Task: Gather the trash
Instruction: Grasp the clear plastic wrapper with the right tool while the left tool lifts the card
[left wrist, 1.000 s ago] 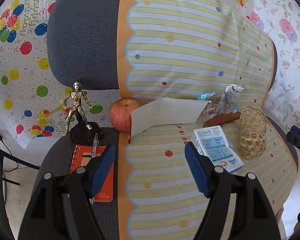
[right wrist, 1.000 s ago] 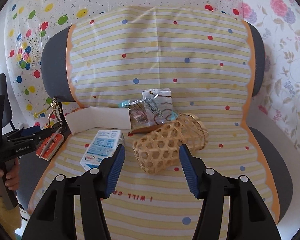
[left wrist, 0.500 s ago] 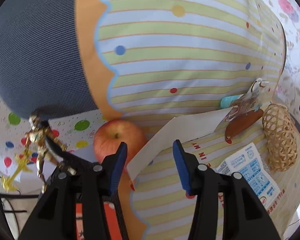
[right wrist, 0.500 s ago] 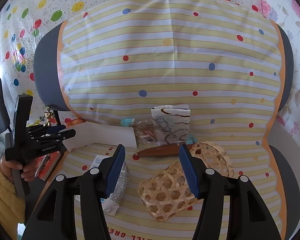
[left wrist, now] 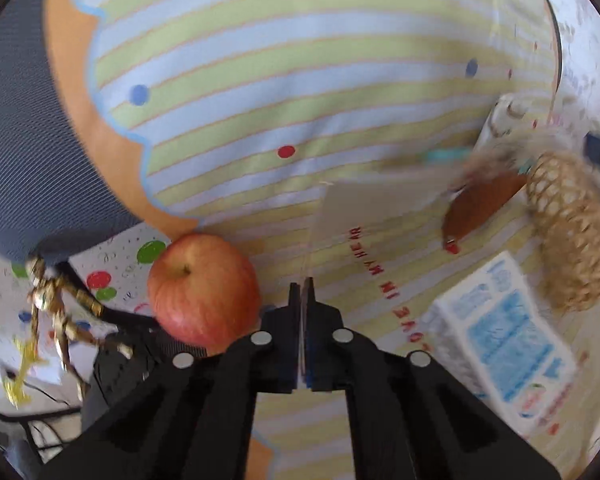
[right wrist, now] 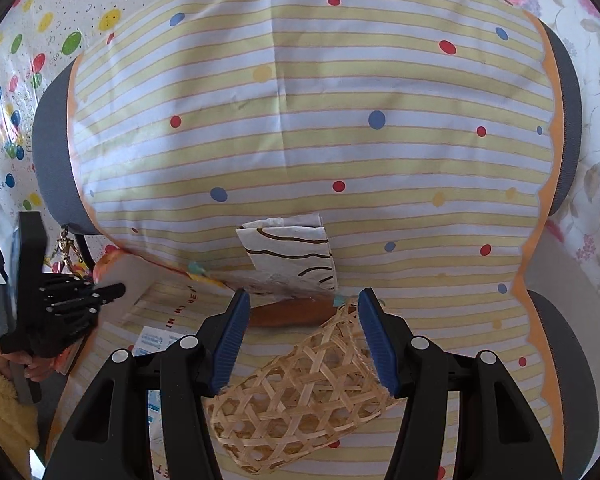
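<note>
Left claw (left wrist: 302, 296) pinching paper (left wrist: 380, 200), woven basket (right wrist: 300, 396) toppled

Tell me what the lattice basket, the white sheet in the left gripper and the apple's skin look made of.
Basket: pale woven strips, probably bamboo or rattan, matte, with an open hexagonal lattice.
White sheet: thin stiff paper or card, matte; its edge sits pinched in the left gripper.
Apple: real-looking fruit, smooth streaked red-yellow skin with a stem dimple.

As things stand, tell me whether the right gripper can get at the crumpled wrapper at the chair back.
Probably yes. The right gripper stands open, aimed at the wrapper, with only striped cover between; the wicker basket lies lower, under the fingers.
</note>
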A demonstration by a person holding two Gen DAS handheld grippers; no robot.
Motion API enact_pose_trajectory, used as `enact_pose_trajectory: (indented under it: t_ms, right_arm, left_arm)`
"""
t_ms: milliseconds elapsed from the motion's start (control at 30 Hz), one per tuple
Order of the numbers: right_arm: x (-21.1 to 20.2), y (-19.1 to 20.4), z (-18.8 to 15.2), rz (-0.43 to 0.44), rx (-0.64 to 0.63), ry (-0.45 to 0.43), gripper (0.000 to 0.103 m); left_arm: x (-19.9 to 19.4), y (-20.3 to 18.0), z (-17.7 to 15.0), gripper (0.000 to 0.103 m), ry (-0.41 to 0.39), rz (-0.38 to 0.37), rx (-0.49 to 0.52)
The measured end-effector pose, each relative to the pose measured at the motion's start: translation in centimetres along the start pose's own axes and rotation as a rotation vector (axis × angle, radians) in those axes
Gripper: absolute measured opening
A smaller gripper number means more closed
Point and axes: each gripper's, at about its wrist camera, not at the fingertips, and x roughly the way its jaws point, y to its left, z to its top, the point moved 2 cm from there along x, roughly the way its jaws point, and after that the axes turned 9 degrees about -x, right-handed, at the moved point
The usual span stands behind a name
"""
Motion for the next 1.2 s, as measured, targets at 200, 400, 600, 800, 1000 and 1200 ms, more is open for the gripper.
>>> enact_pose_trajectory:
  t_ms: [200,400,600,800,1000,1200]
  right_arm:
    - [1.2,-0.1,0.2,0.007,-0.014,0.004,0.058]
    - [4.0,1.5,1.0,-0.01,-0.15,0.07,0.06]
    - [6.6,2.8,1.4,-0.022,-0.299,0.144,0.06]
    - [6.4,4.7,1.4,0.049,-0.406,0.136,0.011]
    - [3.0,6.4,2.0,0.139,-0.388,0.006,0.0]
    - [-3.3,6.8,3.2,0.199,-0.22,-0.11,0.0]
  left_arm:
    - [-6.8,2.7,-0.6,0.0,-0.107,0.015,-0.246]
    - [-9.2,2.8,-2.1,0.0,-0.143,-0.015,-0.347]
    - [-7.5,2.6,-2.6,0.0,-0.105,-0.032,-0.36]
    - [-6.7,2.4,-2.8,0.0,-0.091,-0.04,-0.36]
    - [-7.4,2.6,-3.0,0.0,-0.112,-0.023,-0.385]
    - [-11.0,3.1,-3.8,0.0,-0.171,-0.002,-0.427]
